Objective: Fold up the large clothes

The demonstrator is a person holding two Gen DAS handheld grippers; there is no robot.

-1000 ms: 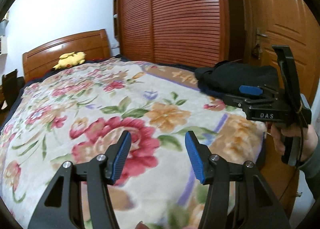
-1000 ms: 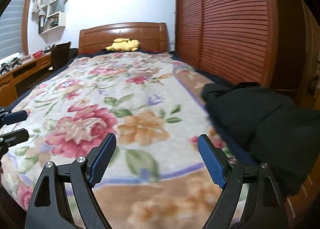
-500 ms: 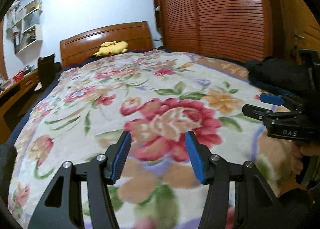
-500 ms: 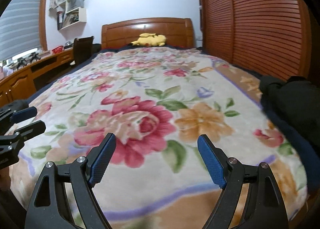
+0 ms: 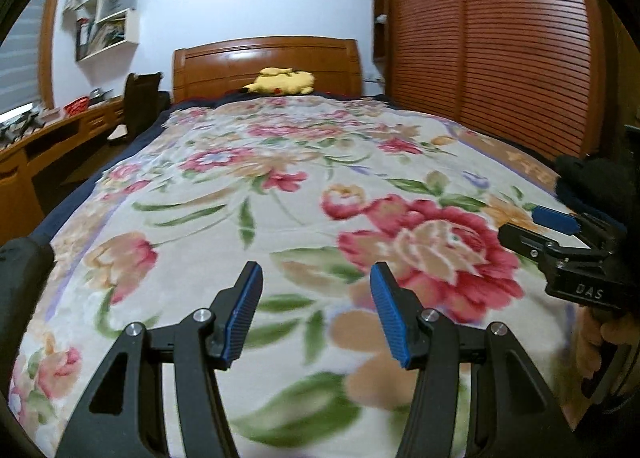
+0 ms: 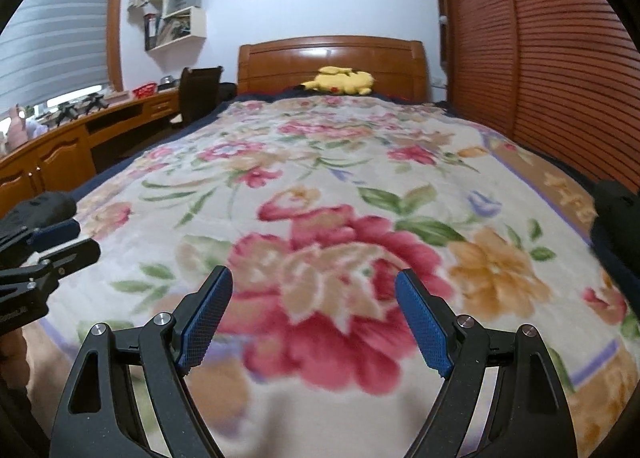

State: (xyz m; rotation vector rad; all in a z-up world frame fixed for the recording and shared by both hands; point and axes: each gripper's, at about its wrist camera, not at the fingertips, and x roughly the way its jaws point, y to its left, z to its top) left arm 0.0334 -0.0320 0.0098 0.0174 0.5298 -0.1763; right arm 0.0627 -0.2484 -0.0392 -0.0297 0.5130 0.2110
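Observation:
A dark folded garment [image 5: 592, 178] lies at the bed's right edge; it also shows at the right border of the right wrist view [image 6: 618, 210]. Another dark piece of cloth [image 5: 22, 278] sits at the bed's left front edge, and I cannot tell what it is. My left gripper [image 5: 316, 310] is open and empty above the floral blanket [image 5: 280, 186]. My right gripper [image 6: 316, 318] is open and empty over the big red rose; it also shows at the right of the left wrist view [image 5: 560, 230]. The left gripper shows at the left of the right wrist view [image 6: 48, 246].
A yellow plush toy [image 5: 282, 81] lies by the wooden headboard [image 5: 264, 58]. A slatted wooden wardrobe [image 5: 500, 42] runs along the right side. A wooden desk [image 6: 60, 146] and a dark chair [image 6: 198, 92] stand left of the bed, with wall shelves [image 6: 176, 6] above.
Both grippers have swung left, away from the dark garment and door, to face straight up the bed toward the headboard. Both stayed open and empty.

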